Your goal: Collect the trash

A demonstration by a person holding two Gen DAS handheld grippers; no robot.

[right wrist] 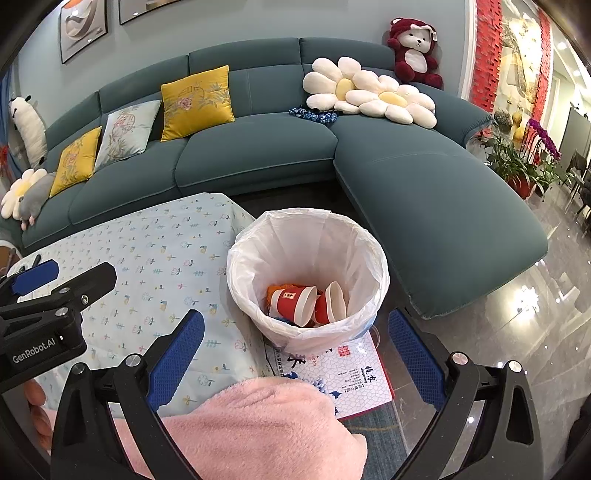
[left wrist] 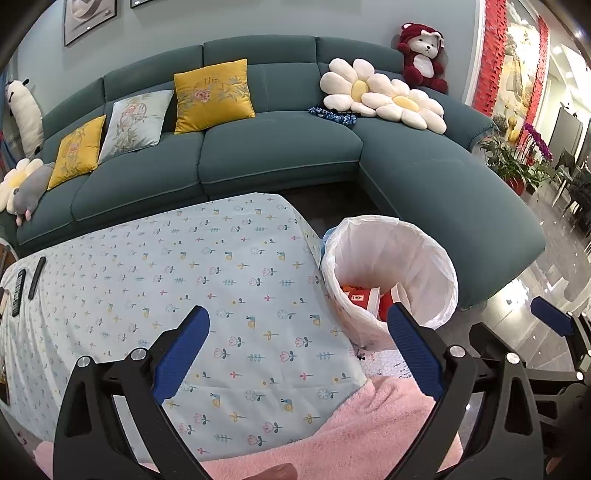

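tilting down over bin (right wrist: 306,273) — right claw (right wrist: 295,354) spread, empty; left claw (left wrist: 295,354) spread.

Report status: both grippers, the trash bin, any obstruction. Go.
Left gripper open, empty, over the table. Right gripper open, empty, above the bin. Two red cups in the liner. Nothing blocking.

**Living rm w/ teal sectional**

Big teal L-shaped sofa (left wrist: 280,155) runs along a grey-blue wall (left wrist: 258,18) w/ framed pics (left wrist: 86,18) up top. Yellow cushions (left wrist: 214,96), pale embroidered one (left wrist: 135,122), daisy pillows (left wrist: 384,94) & red-white plush bear (left wrist: 423,57) sit on it. Low table w/ flowery pale-blue cloth (left wrist: 184,280) in front, two remotes (left wrist: 27,286) at its far left. Glossy dark tile floor (right wrist: 535,332) mirrors ceiling lights; potted plants & purple orchids (right wrist: 532,162) at right by a red-patterned partition (right wrist: 487,55).
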